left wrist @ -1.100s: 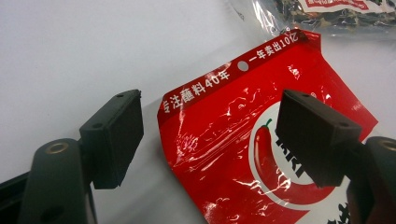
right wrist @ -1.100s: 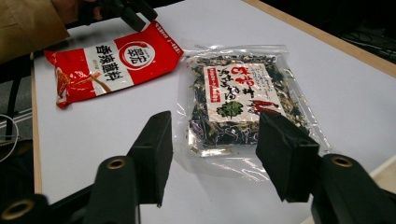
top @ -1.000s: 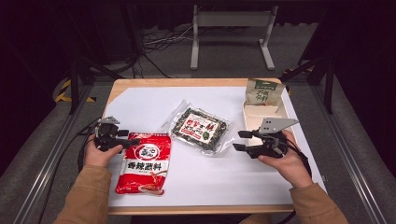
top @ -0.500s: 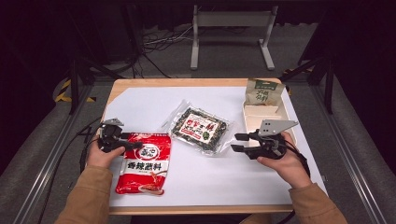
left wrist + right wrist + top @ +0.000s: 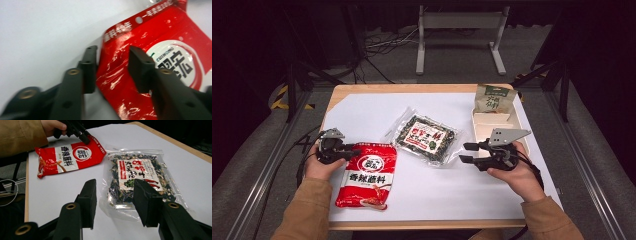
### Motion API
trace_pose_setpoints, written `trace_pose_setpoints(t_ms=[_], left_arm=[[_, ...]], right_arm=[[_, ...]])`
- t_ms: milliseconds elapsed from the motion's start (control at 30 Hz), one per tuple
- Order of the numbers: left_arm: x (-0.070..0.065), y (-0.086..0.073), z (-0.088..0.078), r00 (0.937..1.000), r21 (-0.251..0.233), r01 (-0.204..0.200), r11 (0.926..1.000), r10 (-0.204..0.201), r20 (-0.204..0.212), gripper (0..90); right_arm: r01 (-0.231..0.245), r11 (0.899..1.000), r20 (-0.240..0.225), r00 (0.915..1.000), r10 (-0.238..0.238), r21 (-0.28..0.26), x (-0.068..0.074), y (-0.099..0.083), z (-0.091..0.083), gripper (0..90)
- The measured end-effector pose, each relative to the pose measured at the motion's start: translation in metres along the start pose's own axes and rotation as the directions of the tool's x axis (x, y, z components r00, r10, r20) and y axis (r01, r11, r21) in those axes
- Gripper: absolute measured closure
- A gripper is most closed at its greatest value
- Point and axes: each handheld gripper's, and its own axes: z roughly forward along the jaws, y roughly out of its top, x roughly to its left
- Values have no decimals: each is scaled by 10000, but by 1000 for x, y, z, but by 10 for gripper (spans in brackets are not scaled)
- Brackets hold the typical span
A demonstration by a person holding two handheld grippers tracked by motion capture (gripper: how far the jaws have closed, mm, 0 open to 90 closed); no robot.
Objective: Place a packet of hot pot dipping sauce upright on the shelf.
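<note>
We see the left gripper (image 5: 112, 65), jaws wide, straddling the red pouch's (image 5: 365, 175) ten-o'clock corner, while the right gripper (image 5: 115, 195) gapes wide toward the clear seaweed bag (image 5: 140, 177).

Table contents and surroundings, seen from the near side.
A wooden table (image 5: 412, 89) carries a white sheet (image 5: 362, 115) over most of its top. On the sheet, a red seasoning packet (image 5: 367, 175) lies flat at the near left. A clear packet of dark dried greens (image 5: 426, 138) lies at centre, apart from it. A green bag (image 5: 494, 98) stands at the far right corner, with a pale tray (image 5: 484, 120) just in front of it. Beyond the table, a grey metal stand (image 5: 459, 22) and loose cables (image 5: 377, 45) are on the floor.
</note>
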Motion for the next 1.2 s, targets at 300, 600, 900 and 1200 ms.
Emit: trace_pose_setpoints(t_ms=[300, 600, 900, 1200], left_arm=[[-2, 0, -4, 9994, 265, -240, 9994, 246, -240, 891], [-2, 7, -26, 10000, 82, -73, 9999, 74, -36, 899], [-6, 14, -54, 9984, -37, 263, 9996, -261, 505, 900], [-16, 19, -77, 9977, -220, 161, 9996, -146, 662, 900]], right_arm=[[17, 10000, 65, 10000, -17, -6, 0, 0, -1, 531], [73, 9999, 49, 10000, -73, 74, 0, 0, 0, 548], [69, 9999, 88, 9999, -70, 151, 2, 3, -2, 550], [92, 9999, 5, 10000, -92, 96, 4, 6, -2, 551]])
